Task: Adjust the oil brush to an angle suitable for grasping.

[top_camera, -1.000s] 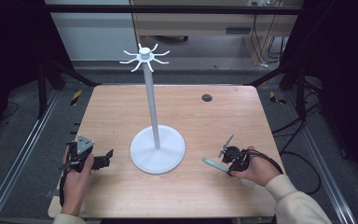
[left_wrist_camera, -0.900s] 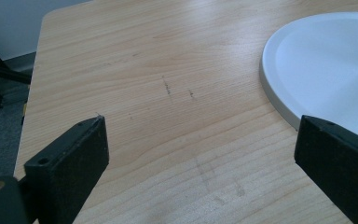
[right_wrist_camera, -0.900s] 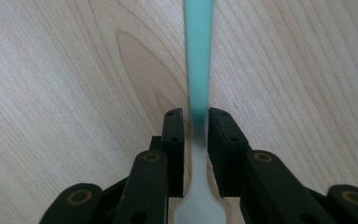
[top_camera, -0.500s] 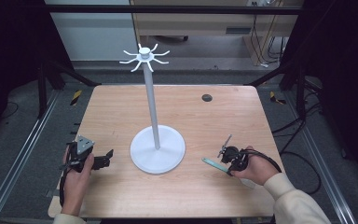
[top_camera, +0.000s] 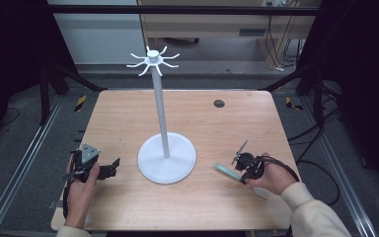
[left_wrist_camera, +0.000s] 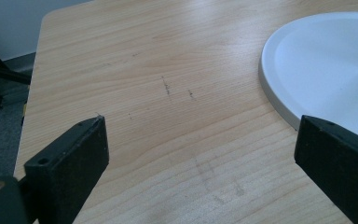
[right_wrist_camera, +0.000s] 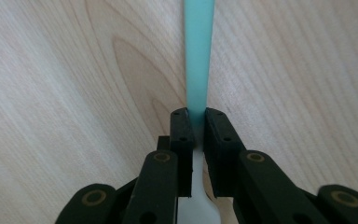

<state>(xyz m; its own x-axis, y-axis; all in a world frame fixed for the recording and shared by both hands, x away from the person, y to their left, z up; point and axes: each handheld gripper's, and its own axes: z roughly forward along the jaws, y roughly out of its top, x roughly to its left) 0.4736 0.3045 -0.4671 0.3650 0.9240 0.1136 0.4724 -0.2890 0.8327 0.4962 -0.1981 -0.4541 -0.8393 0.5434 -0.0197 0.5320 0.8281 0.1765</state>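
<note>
Roughly, biggest first:
table: wooden table point(top_camera: 128, 118), light grain, rounded corners; small dark round hole point(top_camera: 219, 103) near the far edge, right of centre.
stand: white stand point(top_camera: 167, 158) mid-table, round flat base, thin upright pole, ring of curved hooks point(top_camera: 152, 59) on top; the base edge also shows at the right of the left gripper view point(left_wrist_camera: 317, 70).
left hand: left hand point(top_camera: 81, 185) comes in from the bottom left corner, forearm lying along the table edge, knuckles up, wrapped round the tool body.
right hand: right hand point(top_camera: 271, 177) comes in from the bottom right in a cream sleeve, wrist bent inward, palm cupped over the tool, which points toward the table middle.
left gripper: left gripper point(top_camera: 109, 169) low over the wood, aimed at the stand base, just beside it, not touching; jaws spread wide, only bare table between them.
right gripper: right gripper point(right_wrist_camera: 195, 125) jaws have just been closing and are now pressed onto the teal strip, one on each side.
teal strip: teal strip point(right_wrist_camera: 198, 51) thin, flat, lying on the table right of the stand base, well apart from it; one end is pinched, the free end runs straight out ahead of the jaws; a white part continues behind them.
</note>
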